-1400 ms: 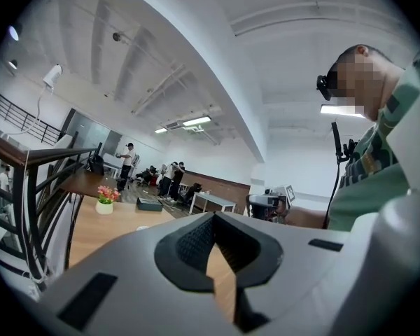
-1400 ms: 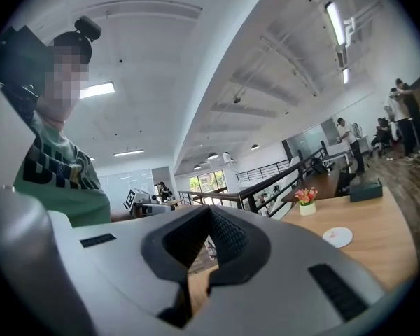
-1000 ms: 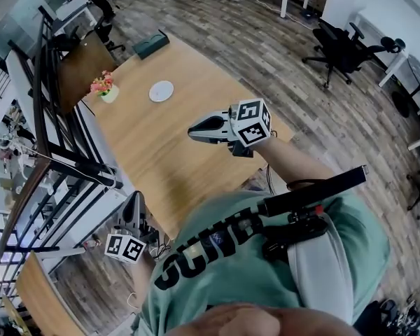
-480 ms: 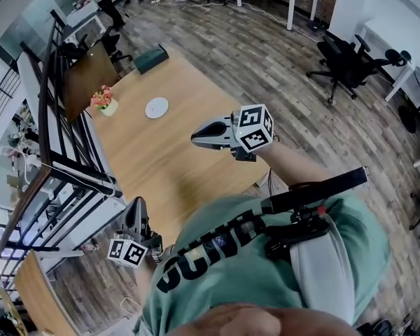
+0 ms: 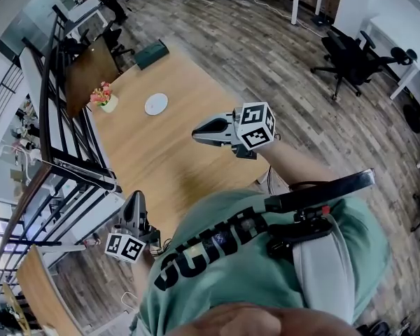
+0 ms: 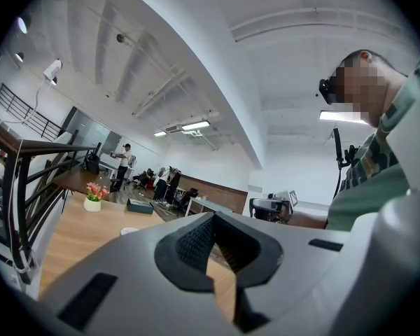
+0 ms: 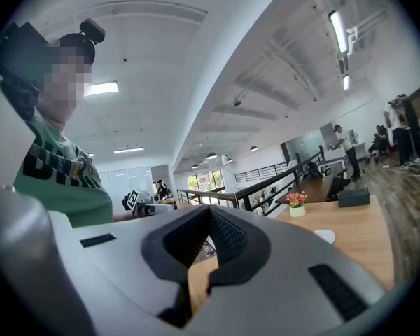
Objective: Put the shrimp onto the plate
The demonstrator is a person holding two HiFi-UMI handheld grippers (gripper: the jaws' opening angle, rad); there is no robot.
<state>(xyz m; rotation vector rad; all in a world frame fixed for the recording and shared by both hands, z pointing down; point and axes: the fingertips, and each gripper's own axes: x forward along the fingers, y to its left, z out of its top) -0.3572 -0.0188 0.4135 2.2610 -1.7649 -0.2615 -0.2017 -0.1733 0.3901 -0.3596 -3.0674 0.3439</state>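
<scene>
Left tongs (image 5: 135,199), right tongs (image 5: 195,133): both pressing together, empty. Plate (image 5: 156,104), flower pot (image 5: 105,97) and dark box (image 5: 152,53) sitting on counter (image 5: 161,161). Gripper views alone showing ceiling lights (image 7: 339,30).

White plate (image 5: 156,104), tan wooden table (image 5: 161,161), green shirt (image 5: 227,285)

Big black block letters (image 5: 210,247) run across the chest of the person's green cotton T-shirt (image 5: 266,285). Creased and seen from above, they spell no word that can be made out. The left gripper (image 5: 134,200) and the right gripper (image 5: 196,133) each bear a white cube with black-and-white square code markers, which have no letters or numbers.
</scene>
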